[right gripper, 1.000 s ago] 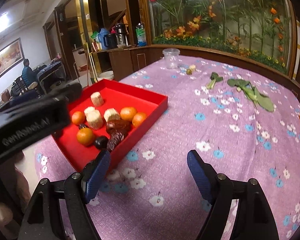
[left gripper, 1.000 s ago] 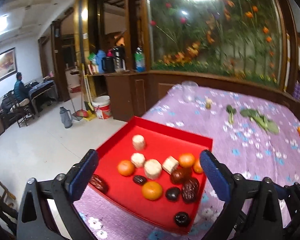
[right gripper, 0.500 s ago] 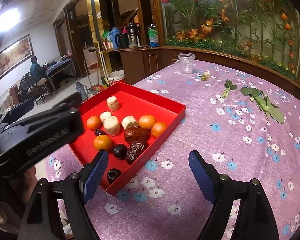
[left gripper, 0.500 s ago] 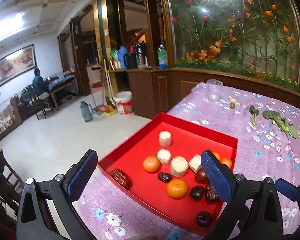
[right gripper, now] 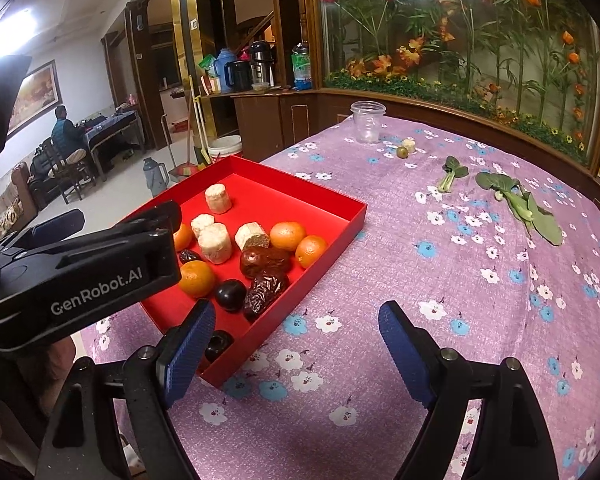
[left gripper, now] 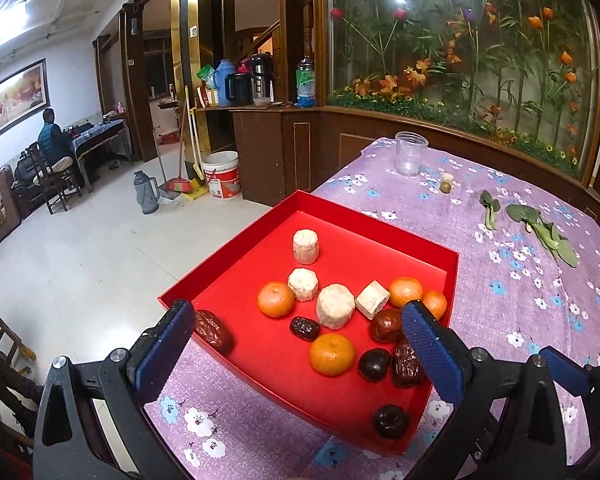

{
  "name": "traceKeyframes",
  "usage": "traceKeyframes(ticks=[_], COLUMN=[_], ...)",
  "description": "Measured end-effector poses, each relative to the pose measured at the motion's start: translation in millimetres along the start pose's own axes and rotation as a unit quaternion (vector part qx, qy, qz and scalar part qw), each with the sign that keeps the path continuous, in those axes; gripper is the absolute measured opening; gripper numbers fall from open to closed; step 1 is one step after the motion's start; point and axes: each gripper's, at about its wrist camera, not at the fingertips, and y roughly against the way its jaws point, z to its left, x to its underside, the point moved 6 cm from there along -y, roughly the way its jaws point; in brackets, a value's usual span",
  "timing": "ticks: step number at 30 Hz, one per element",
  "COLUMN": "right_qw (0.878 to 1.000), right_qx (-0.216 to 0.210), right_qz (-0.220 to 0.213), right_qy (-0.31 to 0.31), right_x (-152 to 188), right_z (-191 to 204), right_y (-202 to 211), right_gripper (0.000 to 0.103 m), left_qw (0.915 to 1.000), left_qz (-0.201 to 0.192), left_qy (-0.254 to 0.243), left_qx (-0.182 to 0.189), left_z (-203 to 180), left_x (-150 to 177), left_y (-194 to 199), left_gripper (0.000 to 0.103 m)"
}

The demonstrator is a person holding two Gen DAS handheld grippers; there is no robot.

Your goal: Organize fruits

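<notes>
In the left wrist view, the left gripper [left gripper: 296,344] hangs released over the near left corner of the red tray [left gripper: 228,252], jaws wide with nothing between them. A second ago the tray filled the centre of this view; now it sits further right and the floor at left shows more. The oranges [left gripper: 332,354], pale cut chunks [left gripper: 335,306] and dark dates [left gripper: 214,330] lie as before inside the tray. In the right wrist view, the right gripper [right gripper: 296,338] is likewise released, empty, above the purple flowered cloth [right gripper: 480,320] just right of the tray. Leafy greens [right gripper: 528,212] lie upper right.
</notes>
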Motion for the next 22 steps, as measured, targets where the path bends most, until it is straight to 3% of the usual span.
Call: traceKeyframes(ticks=[22], right_qw=[1.0], right_qx=[0.003], right_qz=[-0.002], right_qy=[-0.004], right_x=[3], right_z=[1], right_y=[7], right_gripper=[0.09], left_qw=[0.9999], left_qz=[-0.012], left_qy=[-0.011], left_qx=[0.002], left_z=[-4], left_x=[3], left_y=[15], left_gripper=[0.103])
